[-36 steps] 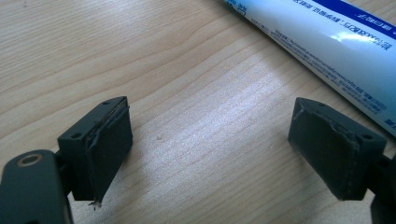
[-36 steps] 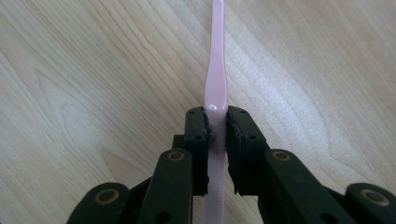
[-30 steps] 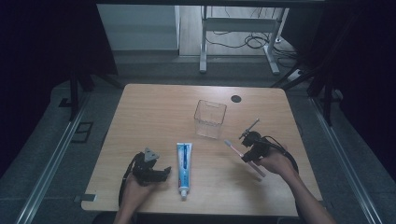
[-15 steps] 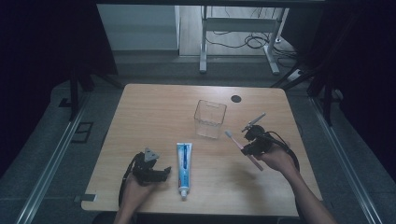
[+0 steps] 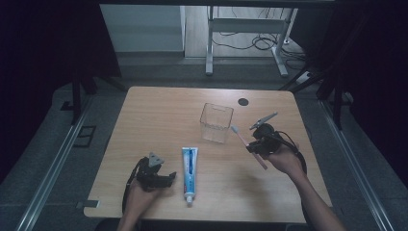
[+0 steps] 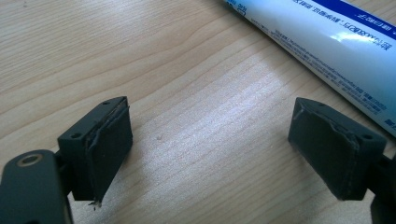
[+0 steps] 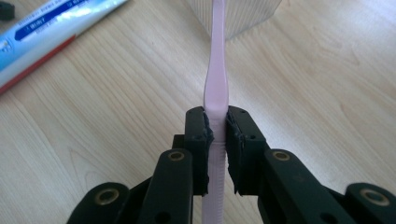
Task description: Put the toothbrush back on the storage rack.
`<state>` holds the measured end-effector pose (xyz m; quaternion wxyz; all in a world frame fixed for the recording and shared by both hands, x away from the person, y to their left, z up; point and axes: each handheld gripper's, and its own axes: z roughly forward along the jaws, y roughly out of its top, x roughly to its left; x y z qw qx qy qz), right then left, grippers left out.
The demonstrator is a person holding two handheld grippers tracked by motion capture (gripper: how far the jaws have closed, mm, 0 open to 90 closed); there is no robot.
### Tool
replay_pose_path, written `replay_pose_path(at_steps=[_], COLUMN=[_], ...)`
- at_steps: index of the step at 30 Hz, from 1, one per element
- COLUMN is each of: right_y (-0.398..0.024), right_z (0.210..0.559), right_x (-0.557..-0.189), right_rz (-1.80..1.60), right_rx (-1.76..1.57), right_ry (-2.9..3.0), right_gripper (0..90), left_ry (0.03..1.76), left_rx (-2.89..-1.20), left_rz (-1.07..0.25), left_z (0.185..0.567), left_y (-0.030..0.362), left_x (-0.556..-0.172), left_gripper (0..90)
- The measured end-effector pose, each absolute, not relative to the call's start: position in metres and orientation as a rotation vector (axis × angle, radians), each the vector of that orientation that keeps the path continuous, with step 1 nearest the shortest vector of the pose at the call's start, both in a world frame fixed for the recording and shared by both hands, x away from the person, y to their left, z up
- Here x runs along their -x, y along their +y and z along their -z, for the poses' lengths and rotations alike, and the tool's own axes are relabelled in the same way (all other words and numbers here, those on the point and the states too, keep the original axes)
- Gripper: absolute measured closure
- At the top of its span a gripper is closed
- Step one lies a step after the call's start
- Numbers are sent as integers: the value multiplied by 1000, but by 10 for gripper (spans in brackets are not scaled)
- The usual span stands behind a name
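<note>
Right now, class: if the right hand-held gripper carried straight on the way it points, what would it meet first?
Probably the clear plastic box. The right hand-held gripper clamps a pink toothbrush aimed at the box's near wall, so the brush tip would likely arrive first, though depth is unclear.

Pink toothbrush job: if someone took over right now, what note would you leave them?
Right hand-held gripper: shut on the pink toothbrush, held above the table, head end pointing toward the clear cup.
Left hand-held gripper: open, holding nothing, low over the table beside the toothpaste tube.
Done: toothbrush picked up.
Left: probably stand it in the cup; the toothpaste lies untouched.
</note>
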<state>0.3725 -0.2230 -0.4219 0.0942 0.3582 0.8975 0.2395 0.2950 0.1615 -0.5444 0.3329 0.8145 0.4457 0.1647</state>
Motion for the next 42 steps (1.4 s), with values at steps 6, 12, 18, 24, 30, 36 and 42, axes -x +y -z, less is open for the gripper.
replay_pose_path(at_steps=[6, 12, 18, 24, 30, 36, 42], right_y=[-221, -220, -217, -213, -209, -206, -202], right_z=[415, 411, 408, 407, 404, 400, 395], right_x=[-376, -380, -386, -391, -397, -402, -409], right_rz=[-754, -784, -820, -834, -859, -891, -928], right_rx=[-1062, -1056, -1063, -1052, -1046, -1044, -1050], right_ry=[2627, 2601, 2569, 2555, 2537, 2513, 2483], right_gripper=[785, 785, 785, 785, 785, 785, 785], left_ry=[1164, 1162, 1161, 1161, 1161, 1162, 1163], left_rx=[-2127, -2129, -2130, -2130, -2130, -2130, -2129], left_rz=[-430, -432, -432, -432, -432, -432, -431], left_z=[544, 544, 544, 544, 544, 544, 544], left_y=[162, 162, 162, 162, 162, 162, 162], left_x=[-295, -295, -295, -295, -295, -295, -295], left_gripper=[135, 135, 135, 135, 134, 135, 134])
